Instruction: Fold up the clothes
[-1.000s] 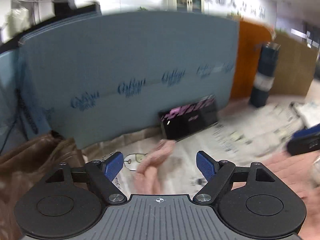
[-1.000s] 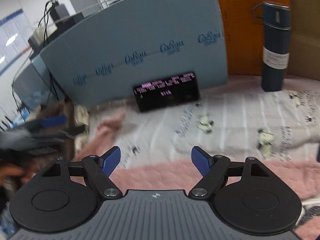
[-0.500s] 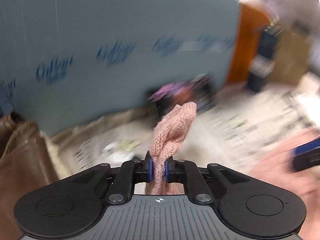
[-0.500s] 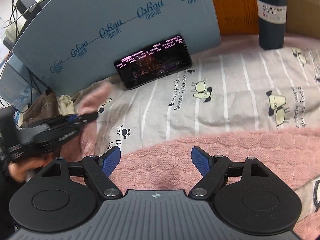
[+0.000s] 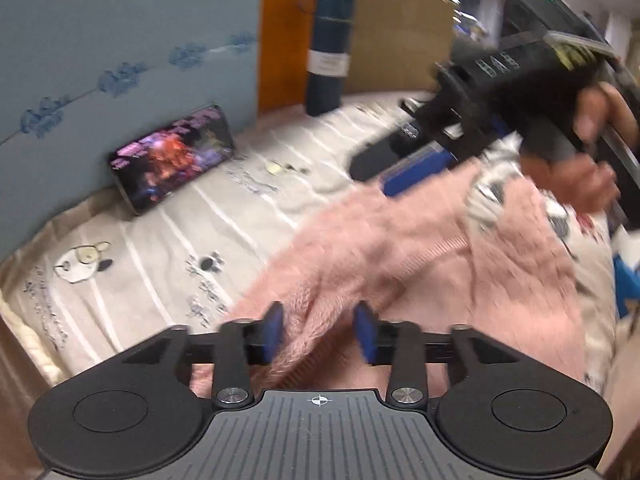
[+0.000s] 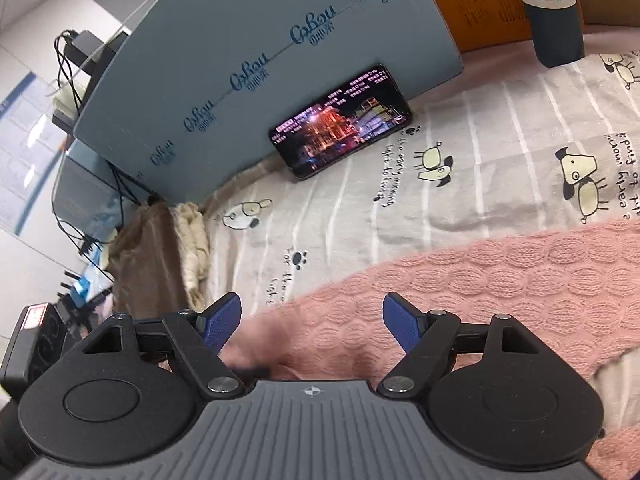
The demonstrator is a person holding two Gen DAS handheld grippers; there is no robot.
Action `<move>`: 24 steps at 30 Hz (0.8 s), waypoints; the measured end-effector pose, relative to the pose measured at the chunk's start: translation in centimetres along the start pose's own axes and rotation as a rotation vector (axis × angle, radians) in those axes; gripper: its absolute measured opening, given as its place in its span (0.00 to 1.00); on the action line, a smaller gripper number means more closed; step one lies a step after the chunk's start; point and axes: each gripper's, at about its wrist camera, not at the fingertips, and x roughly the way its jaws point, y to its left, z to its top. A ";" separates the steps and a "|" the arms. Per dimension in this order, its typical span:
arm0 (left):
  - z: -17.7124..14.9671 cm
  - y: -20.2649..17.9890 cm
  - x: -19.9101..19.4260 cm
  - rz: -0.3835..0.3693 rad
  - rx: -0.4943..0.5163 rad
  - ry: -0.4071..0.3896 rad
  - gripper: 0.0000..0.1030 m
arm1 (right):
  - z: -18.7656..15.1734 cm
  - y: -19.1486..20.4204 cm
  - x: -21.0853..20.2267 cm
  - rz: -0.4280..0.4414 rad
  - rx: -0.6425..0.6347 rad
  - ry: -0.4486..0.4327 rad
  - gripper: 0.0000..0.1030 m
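A pink knitted sweater lies on a grey printed sheet; it also shows in the right wrist view. My left gripper is open, and a strip of the sweater, likely a sleeve, lies loose between its blue fingers. My right gripper is open and empty just above the sweater's edge. The right gripper also shows in the left wrist view, hand-held over the sweater.
A phone with a lit screen leans on a blue foam board. A dark vacuum bottle stands at the back right. Brown and cream clothes hang at the sheet's left edge.
My left gripper held the sleeve shut half a second ago; it has swung right over the sweater body and opened. The right gripper has stayed open.
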 end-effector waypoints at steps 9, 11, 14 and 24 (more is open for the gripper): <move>-0.4 1.3 -2.4 -0.060 -0.217 -0.069 0.83 | -1.5 0.6 1.4 -0.041 -0.132 0.095 0.75; -0.6 1.8 -2.6 -0.007 -0.257 -0.072 0.83 | -2.5 1.2 2.1 -0.043 -0.203 0.142 0.75; -1.3 1.4 -1.1 0.183 -0.178 0.038 0.83 | -4.1 2.1 3.2 -0.065 -0.304 0.199 0.75; -2.9 -0.3 1.6 0.346 -0.042 0.087 0.88 | -9.3 3.9 5.7 -0.232 -0.662 0.210 0.81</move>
